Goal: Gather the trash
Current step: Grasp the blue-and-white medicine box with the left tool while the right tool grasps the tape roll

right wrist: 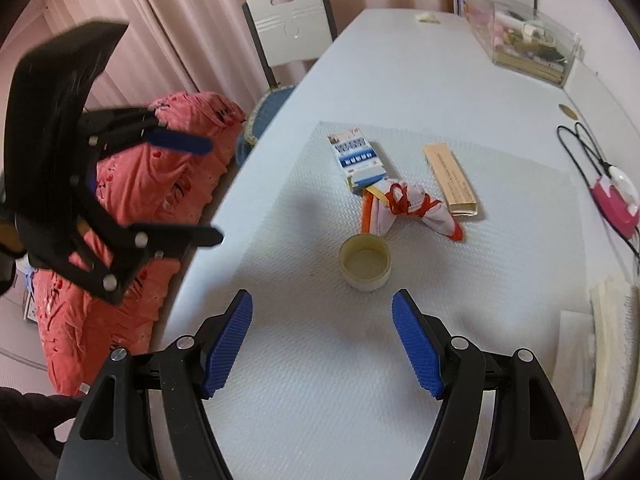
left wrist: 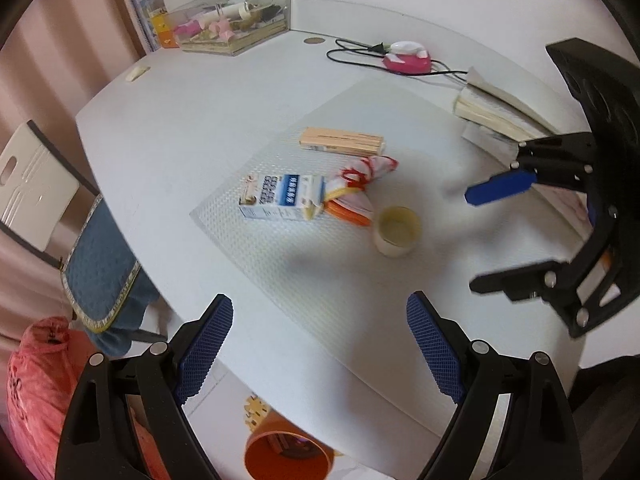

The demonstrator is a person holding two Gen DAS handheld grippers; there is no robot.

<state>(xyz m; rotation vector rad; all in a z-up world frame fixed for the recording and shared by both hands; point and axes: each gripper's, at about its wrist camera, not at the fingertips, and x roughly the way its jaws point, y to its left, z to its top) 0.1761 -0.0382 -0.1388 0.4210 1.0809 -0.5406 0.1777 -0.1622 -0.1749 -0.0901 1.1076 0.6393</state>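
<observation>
On a textured mat (left wrist: 320, 280) on the white table lie a blue-and-white carton (left wrist: 280, 196) (right wrist: 358, 158), a tan flat box (left wrist: 342, 141) (right wrist: 450, 178), a crumpled red-and-white wrapper (left wrist: 360, 184) (right wrist: 412, 204) and a small cream cup (left wrist: 397, 230) (right wrist: 365, 263), upright and empty. My left gripper (left wrist: 320, 344) is open and empty at the table's near edge; it also shows in the right wrist view (right wrist: 200, 188). My right gripper (right wrist: 322, 340) is open and empty, just short of the cup; the left wrist view shows it at the right (left wrist: 480, 236).
A pink trash bag (right wrist: 132, 216) (left wrist: 36, 392) stands on the floor beside the table. An orange bin (left wrist: 288, 456) sits below the table edge. A chair with a blue cushion (left wrist: 100, 268), a clear box of clutter (left wrist: 236, 20), a pink device with cable (left wrist: 406, 58) and books (left wrist: 496, 116) surround the mat.
</observation>
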